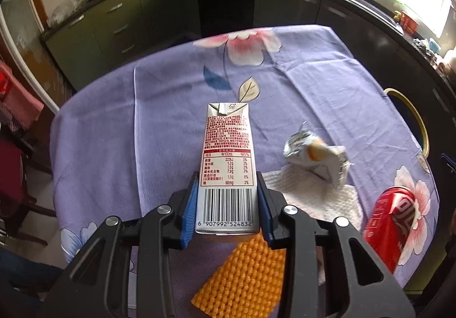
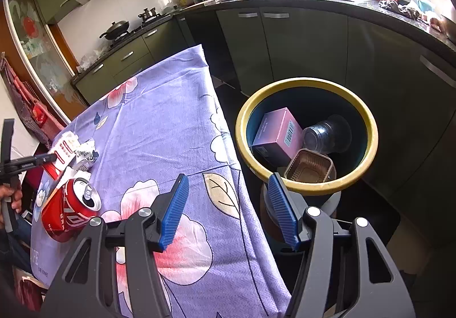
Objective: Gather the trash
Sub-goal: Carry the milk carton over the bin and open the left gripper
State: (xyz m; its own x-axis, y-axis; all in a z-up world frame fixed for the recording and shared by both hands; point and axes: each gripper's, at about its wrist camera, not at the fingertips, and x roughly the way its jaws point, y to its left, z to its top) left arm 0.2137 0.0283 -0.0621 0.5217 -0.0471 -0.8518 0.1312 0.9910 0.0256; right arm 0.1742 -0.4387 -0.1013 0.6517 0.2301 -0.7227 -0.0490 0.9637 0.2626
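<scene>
My left gripper (image 1: 227,184) is shut on a white drink carton (image 1: 226,158) with red print and a barcode, held above the purple flowered tablecloth (image 1: 171,107). A crumpled wrapper (image 1: 316,152) lies on a white paper towel (image 1: 322,195), and a red soda can (image 1: 390,226) lies on its side at the right. My right gripper (image 2: 228,184) is open and empty at the table's right edge, just before the yellow-rimmed trash bin (image 2: 370,124). The can (image 2: 68,212) and the held carton (image 2: 64,151) show at the left of the right wrist view.
An orange textured mat (image 1: 242,278) lies under the left gripper. The bin holds a pink box (image 2: 280,132), a clear plastic cup (image 2: 327,134) and a foil tray (image 2: 309,166). Dark kitchen cabinets (image 2: 299,41) stand behind the table and bin.
</scene>
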